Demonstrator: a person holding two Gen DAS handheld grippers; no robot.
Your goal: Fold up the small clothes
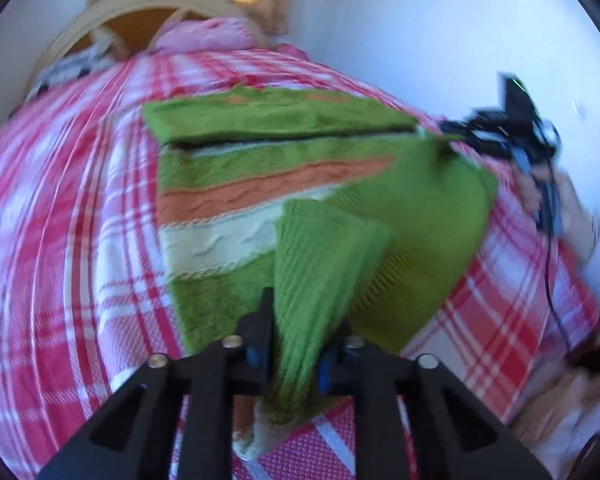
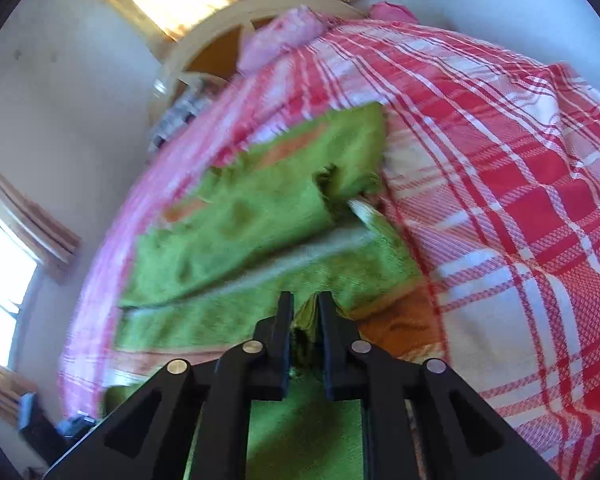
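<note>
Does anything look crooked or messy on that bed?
Yes. The green striped sweater lies on the checked bedspread only partly folded: one flap slants diagonally across its stripes, and a bunched ribbed end sits between the left tool's fingers.

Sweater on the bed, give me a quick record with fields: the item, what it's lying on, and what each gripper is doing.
item: green sweater with orange and cream stripes
surface: red and white checked bedspread
fold state: partly folded, one flap lifted
left gripper: shut on a ribbed green part of the sweater
right gripper: green cloth between its fingers, pinched
</note>
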